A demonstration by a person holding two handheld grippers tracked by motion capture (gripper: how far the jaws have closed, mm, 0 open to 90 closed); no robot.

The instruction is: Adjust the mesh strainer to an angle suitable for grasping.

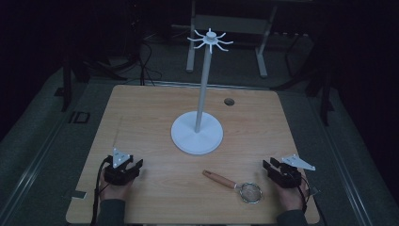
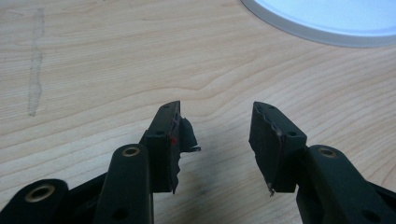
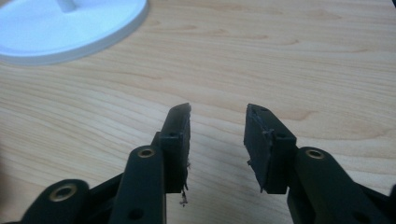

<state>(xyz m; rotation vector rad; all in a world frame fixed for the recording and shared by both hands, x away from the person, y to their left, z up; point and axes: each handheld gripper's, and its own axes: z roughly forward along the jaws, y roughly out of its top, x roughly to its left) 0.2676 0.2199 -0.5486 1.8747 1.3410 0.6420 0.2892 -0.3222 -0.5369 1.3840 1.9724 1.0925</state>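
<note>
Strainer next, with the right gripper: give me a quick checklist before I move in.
1. Right gripper empty, jaws apart: ok.
2. Left gripper empty, jaws apart, resting near the table's left front: ok.
3. Strainer lying flat on the table, wooden handle pointing away from the right gripper, mesh bowl nearest it: ok.
4. Path from right gripper to strainer free of other things: ok.
5. Hook stand upright, base apart from the strainer: ok.
6. Hanging loop or hole on the strainer for the stand's hooks: cannot tell.
</note>
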